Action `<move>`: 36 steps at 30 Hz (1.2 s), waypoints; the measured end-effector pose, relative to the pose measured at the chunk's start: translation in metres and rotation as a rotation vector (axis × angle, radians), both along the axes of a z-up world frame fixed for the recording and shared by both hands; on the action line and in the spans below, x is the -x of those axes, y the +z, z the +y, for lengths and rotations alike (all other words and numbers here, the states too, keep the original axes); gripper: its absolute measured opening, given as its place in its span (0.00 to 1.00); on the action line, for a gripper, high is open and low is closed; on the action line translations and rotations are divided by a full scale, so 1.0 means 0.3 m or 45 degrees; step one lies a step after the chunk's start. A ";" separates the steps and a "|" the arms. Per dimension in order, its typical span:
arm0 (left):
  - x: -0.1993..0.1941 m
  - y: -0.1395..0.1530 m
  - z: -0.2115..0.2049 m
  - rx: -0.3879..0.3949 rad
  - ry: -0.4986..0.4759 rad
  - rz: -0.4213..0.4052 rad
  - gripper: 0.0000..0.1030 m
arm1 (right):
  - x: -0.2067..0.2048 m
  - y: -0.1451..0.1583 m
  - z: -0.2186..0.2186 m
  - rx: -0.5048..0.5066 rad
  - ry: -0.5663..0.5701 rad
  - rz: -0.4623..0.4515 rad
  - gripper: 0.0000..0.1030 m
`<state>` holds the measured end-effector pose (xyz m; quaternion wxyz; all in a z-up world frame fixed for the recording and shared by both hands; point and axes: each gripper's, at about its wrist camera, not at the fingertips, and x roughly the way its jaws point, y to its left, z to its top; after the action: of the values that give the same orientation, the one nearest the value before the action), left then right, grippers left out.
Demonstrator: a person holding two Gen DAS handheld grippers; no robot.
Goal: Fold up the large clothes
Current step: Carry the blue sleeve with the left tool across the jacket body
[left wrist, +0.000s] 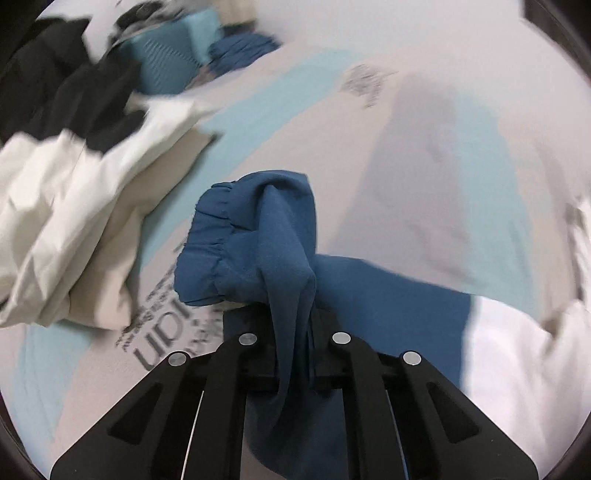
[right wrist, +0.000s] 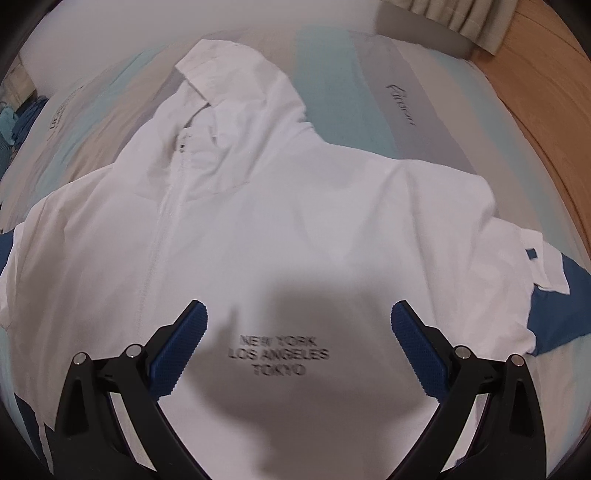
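left gripper (left wrist: 295, 325) fingers clamped on blue elastic-cuffed sleeve (left wrist: 258, 236); right gripper (right wrist: 297, 332) fingers wide open, empty, over smooth white jacket (right wrist: 295, 221) on bed (right wrist: 332, 74).

Matt white cloth jacket (right wrist: 280, 229); claw pads (right wrist: 181, 347) ribbed blue rubber.

Striped bed (right wrist: 332, 74) (wooden floor (right wrist: 546, 110))

Bed sheet (right wrist: 332, 74): pale, with light-blue and beige bands and printed lettering. Wooden floor (right wrist: 554, 110): at the right of the bed. Curtain hem (right wrist: 461, 22): at the top edge.
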<state>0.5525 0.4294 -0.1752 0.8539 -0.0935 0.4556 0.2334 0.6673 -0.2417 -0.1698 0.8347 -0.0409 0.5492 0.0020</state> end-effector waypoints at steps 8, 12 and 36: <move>-0.026 0.168 -0.374 0.061 -0.232 -0.095 0.06 | 0.021 0.040 -0.139 0.000 -0.063 -0.047 0.93; -0.059 0.225 -0.672 0.067 -0.400 -0.131 0.06 | 0.031 0.067 -0.233 -0.006 -0.085 -0.083 0.93; -0.151 0.011 -2.298 0.119 -0.961 -0.011 0.06 | 0.042 0.084 -1.132 0.070 -0.253 -0.101 0.93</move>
<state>0.5977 -0.2601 -0.1720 0.8766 0.0410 0.4644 -0.1189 0.6546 -0.5815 -0.1446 0.8504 -0.0091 0.5170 -0.0973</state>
